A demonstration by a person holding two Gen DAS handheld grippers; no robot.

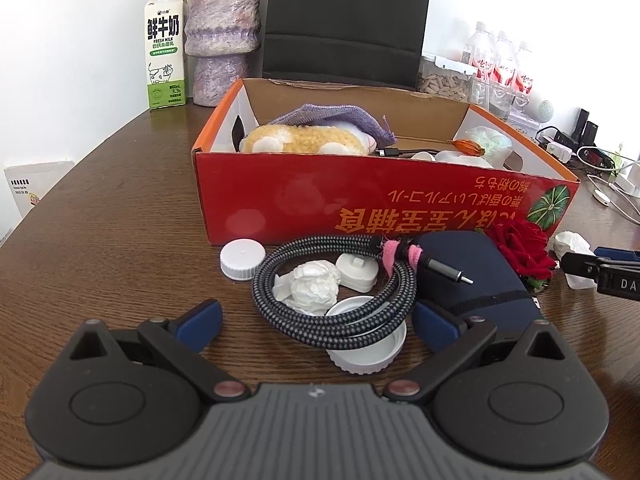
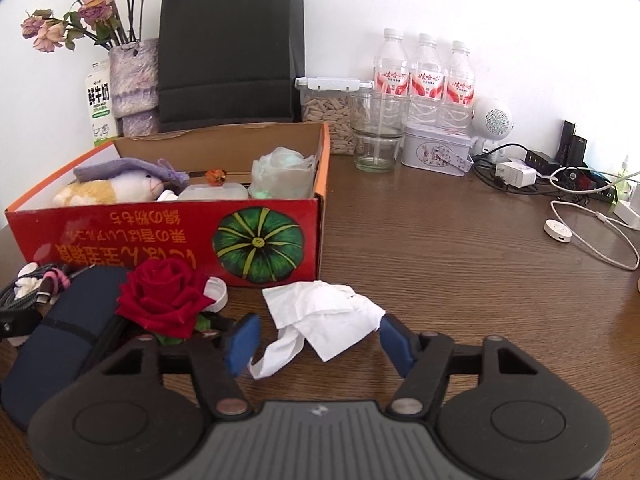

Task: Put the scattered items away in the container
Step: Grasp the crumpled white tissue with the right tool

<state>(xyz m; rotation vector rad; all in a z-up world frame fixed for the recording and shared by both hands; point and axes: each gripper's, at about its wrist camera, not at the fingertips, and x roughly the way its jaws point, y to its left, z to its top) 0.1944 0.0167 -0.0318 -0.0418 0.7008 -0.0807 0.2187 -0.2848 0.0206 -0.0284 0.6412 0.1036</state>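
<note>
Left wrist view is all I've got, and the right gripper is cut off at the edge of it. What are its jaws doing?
Observer: The right gripper has its jaws apart, with one pad at each side of a white tissue that lies loose on the table.
Operator: Is anything hidden behind the rose?
Observer: Yes, a white cap lies between the rose and the red box.
Operator: That black thing behind the box, is it a chair?
Observer: No, it's a black paper bag standing upright, and its handles show at the top.
</note>
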